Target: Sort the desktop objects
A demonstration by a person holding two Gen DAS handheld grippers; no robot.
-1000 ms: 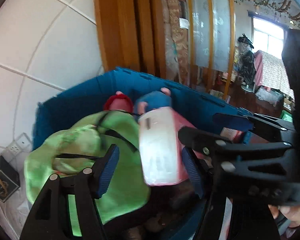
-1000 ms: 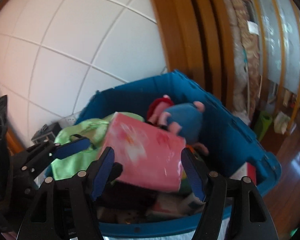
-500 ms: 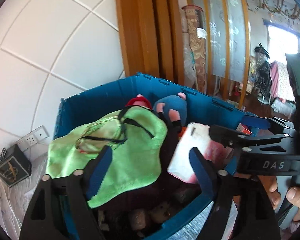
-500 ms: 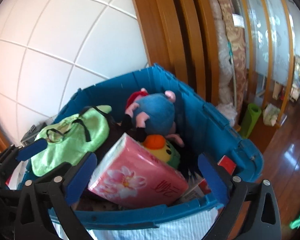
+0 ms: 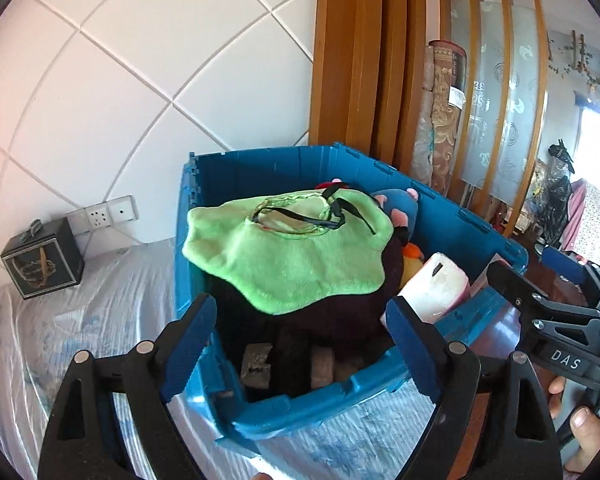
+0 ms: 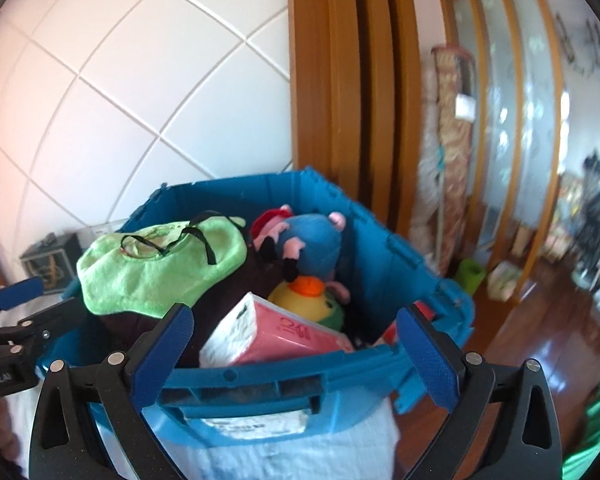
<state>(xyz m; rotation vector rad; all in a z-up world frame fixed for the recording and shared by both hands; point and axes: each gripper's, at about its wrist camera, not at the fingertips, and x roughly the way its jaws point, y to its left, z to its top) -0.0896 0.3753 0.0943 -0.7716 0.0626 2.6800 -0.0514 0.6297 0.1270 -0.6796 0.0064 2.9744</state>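
A blue storage bin (image 5: 300, 412) (image 6: 260, 364) stands on the cloth-covered table, packed with soft toys. A pink tissue pack (image 6: 284, 336) (image 5: 436, 288) lies tilted inside at the near right, free of both grippers. A green plush cover (image 5: 292, 252) (image 6: 156, 268) tops a dark bundle. Behind it sit a blue plush (image 6: 312, 244) and a yellow-green one (image 6: 312, 300). My left gripper (image 5: 300, 304) hovers before the bin's near corner, its jaws opening with nothing held between them. My right gripper (image 6: 295, 314) stands open at the near rim, holding nothing.
A small black box (image 5: 40, 264) and wall sockets (image 5: 104, 214) sit at the back left by the tiled wall. The white table cloth (image 5: 80, 320) spreads left of the bin. A wooden screen (image 5: 352, 60) rises behind, and wood floor (image 6: 520, 340) lies to the right.
Both grippers held the pink tissue pack over the bin a second ago. It now lies in the bin, both jaws have spread, and both grippers have drawn back toward me.
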